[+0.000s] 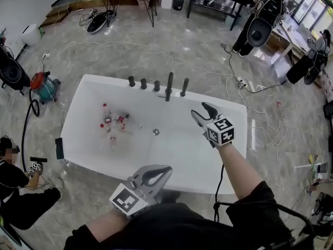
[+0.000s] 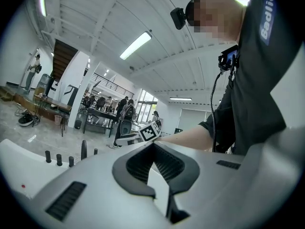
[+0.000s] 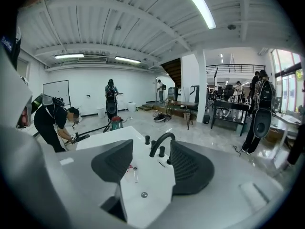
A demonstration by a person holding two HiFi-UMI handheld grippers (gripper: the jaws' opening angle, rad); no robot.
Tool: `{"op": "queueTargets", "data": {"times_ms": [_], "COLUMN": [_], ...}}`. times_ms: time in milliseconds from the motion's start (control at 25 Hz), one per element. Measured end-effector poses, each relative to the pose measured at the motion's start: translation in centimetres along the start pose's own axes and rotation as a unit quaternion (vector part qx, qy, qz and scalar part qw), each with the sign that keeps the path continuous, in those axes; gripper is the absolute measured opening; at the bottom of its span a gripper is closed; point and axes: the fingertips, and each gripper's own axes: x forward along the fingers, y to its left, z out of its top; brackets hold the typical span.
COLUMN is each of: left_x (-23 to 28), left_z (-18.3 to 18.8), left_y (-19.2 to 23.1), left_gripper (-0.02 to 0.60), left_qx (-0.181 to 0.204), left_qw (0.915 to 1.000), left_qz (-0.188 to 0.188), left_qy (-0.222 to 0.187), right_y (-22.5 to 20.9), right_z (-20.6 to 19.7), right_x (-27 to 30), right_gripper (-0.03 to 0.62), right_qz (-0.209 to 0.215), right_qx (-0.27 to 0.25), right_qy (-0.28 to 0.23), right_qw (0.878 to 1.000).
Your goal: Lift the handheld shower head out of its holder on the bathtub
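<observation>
A wide workshop floor point(image 1: 208, 40) of pale stone, strewn with cables point(image 1: 171, 61), surrounds a white bathtub point(image 1: 78, 119) that fills the middle of the head view. Along the tub's far edge runs a row of black fittings: three short knobs point(image 1: 143, 83), a tall spout point(image 1: 169, 86), and at the right end the handheld shower head point(image 1: 184, 86), upright in its holder and untouched. The right gripper point(image 1: 204, 114) hovers over the tub's right half, short of that far edge. Its jaws are spread wide with nothing between them and aimed at the fittings, so it looks set to approach the shower head. The left gripper point(image 1: 165, 171) hangs back at the tub's near edge with its jaw tips together on nothing, and it seems to have no part in the lift yet. The tub looks dry, and it is not bare: towards its left end lie a clear bottle point(image 1: 106, 113) with a red cap and a few small red-and-white items point(image 1: 120, 120), with the drain point(image 1: 155, 132) near the centre — all well apart from the shower head, so they should not hinder the reach.
</observation>
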Motion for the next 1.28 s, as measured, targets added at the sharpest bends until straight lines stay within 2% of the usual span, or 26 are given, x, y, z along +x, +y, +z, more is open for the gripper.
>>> {"op": "queueTargets", "data": {"times_ms": [320,520,920,1280], "left_x": [0.2,0.3,1.4,2.0], "left_z": [-0.2,-0.6,-3.4,-6.3], "left_y": [3.8,5.9,10.0,13.3], "left_gripper": [0.000,0.000,0.000,0.000], "left_qx": [-0.010,-0.009,-0.026,-0.028], "left_qw": [0.9999,0.9999,0.9996,0.9992], "left_qz": [-0.003,0.003,0.012,0.022], "left_qy": [-0.001,0.003,0.008,0.018], "right_y": [-3.5,-6.4,-12.6,-16.5], "right_z": [-1.3,-2.8,-5.7,-9.7], "right_x": [6.5,10.8,18.9,24.7], "right_gripper": [0.218,0.219,0.219,0.219], "right_qz": [-0.011,-0.023,-0.054,-0.076], "right_qx": [-0.009,0.005,0.029,0.007], "right_qy": [0.049,0.072,0.099,0.138], "right_qw": [0.999,0.997,0.993,0.988]}}
